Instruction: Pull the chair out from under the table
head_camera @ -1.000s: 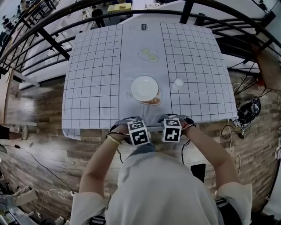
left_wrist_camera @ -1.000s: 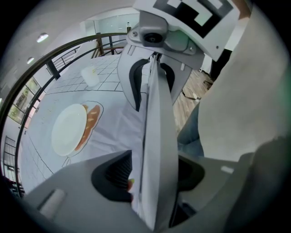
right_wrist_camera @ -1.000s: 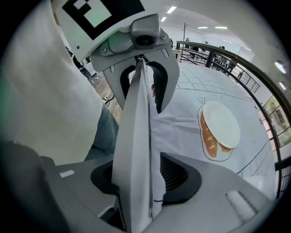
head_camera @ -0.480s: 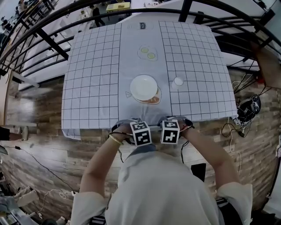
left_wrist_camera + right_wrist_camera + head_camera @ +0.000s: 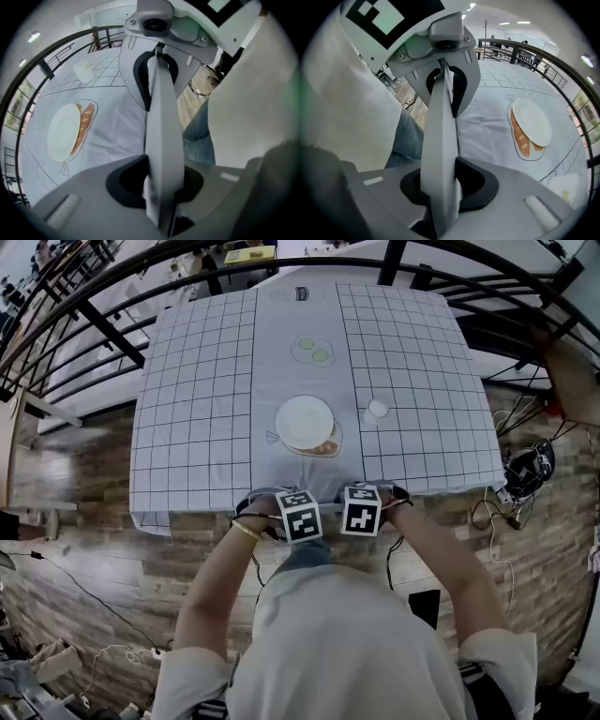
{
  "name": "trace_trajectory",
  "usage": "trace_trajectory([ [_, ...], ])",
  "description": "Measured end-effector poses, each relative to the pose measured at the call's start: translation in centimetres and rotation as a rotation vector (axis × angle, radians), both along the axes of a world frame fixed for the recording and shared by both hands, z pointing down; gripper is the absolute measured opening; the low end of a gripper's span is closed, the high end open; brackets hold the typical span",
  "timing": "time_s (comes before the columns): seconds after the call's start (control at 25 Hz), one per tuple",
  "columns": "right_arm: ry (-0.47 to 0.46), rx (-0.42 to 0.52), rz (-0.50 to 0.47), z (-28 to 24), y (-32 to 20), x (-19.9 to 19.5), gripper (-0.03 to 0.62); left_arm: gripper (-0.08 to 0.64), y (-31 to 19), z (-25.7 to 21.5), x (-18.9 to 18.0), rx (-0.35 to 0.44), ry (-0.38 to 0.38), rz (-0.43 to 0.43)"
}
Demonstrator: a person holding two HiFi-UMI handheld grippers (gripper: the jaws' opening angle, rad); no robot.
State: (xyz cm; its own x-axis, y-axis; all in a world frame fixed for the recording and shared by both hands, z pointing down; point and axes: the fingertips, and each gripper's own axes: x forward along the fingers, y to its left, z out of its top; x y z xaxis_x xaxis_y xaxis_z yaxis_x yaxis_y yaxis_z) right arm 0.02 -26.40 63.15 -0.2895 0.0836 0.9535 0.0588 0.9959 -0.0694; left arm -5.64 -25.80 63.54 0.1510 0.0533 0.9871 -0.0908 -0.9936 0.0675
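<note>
The left forearm [image 5: 211, 587] and the right forearm [image 5: 445, 568] reach forward and down, with the elbows bent a little outward. The two hands come close together in front of the body. The left gripper [image 5: 300, 517] [image 5: 159, 187] points straight down. The right gripper [image 5: 361, 510] [image 5: 440, 187] stands just beside it and points steeply down. The jaws of both grippers have just been closing. Each pair presses on the same grey chair rail [image 5: 161, 117], with one jaw on either side of it. In each gripper view the other gripper shows further along this rail.
</note>
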Motion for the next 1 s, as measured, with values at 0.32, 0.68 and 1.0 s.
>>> trace_trajectory([
  [0.32, 0.014, 0.007, 0.004, 0.1, 0.1, 0.1, 0.083, 0.089, 0.1, 0.0, 0.1, -0.005, 0.003, -0.005],
  [0.68, 0.020, 0.003, 0.002, 0.1, 0.7, 0.2, 0.084, 0.089, 0.7, 0.0, 0.2, -0.007, 0.002, -0.016],
  [1.0, 0.031, 0.001, -0.008, 0.1, 1.2, 0.3, 0.083, 0.089, 1.4, 0.0, 0.3, -0.008, 0.008, -0.031],
])
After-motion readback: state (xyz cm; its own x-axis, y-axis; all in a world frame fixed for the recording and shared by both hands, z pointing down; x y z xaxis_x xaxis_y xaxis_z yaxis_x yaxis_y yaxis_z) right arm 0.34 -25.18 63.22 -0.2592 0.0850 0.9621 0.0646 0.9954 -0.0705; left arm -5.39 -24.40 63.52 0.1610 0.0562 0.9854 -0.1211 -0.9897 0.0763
